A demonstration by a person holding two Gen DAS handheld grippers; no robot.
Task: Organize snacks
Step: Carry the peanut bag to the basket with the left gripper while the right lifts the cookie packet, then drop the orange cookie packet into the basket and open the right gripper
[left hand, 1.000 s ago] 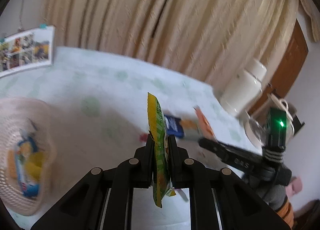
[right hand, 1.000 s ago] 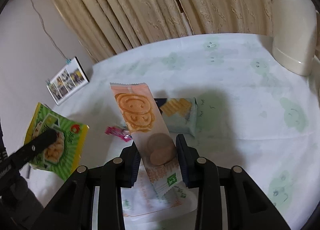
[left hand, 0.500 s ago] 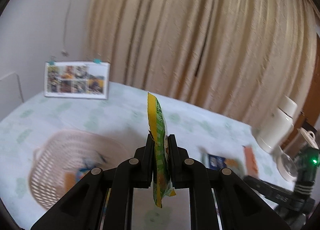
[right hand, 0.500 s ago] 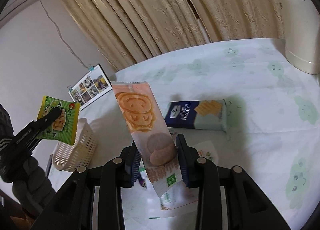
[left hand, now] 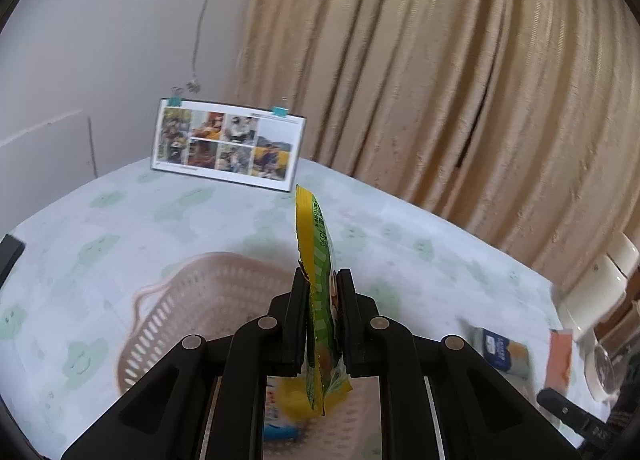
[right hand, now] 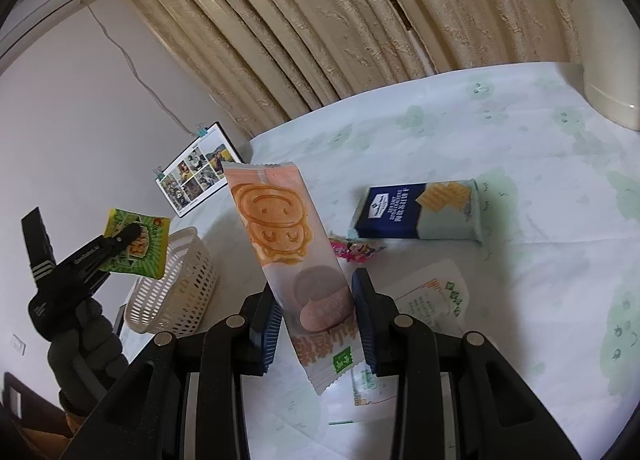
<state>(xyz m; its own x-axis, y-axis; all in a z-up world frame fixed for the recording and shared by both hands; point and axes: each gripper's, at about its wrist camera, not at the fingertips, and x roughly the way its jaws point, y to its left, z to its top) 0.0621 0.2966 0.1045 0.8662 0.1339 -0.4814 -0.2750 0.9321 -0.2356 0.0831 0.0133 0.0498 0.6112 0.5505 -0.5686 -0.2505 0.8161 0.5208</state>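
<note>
My left gripper (left hand: 322, 296) is shut on a green and yellow snack packet (left hand: 318, 280), held edge-on above the beige slotted basket (left hand: 192, 300). The right wrist view shows the same packet (right hand: 136, 244) over that basket (right hand: 176, 292). My right gripper (right hand: 316, 300) is shut on a long orange cookie packet (right hand: 288, 244) with smiley faces, lifted above the table. A blue and pale cracker pack (right hand: 416, 212) lies flat beyond it, and a small pink candy wrapper (right hand: 356, 250) lies between them. Some snacks (left hand: 280, 416) show inside the basket, blurred.
A photo card (left hand: 228, 144) stands at the table's far edge by the curtain. A white and green packet (right hand: 432, 296) lies flat under my right gripper. A cream thermos (left hand: 596, 292) and a glass (left hand: 608, 368) stand at the right end.
My left gripper has swung left with the green packet, from beside the cracker pack to above the basket. My right gripper has lifted the orange packet higher off the table.
</note>
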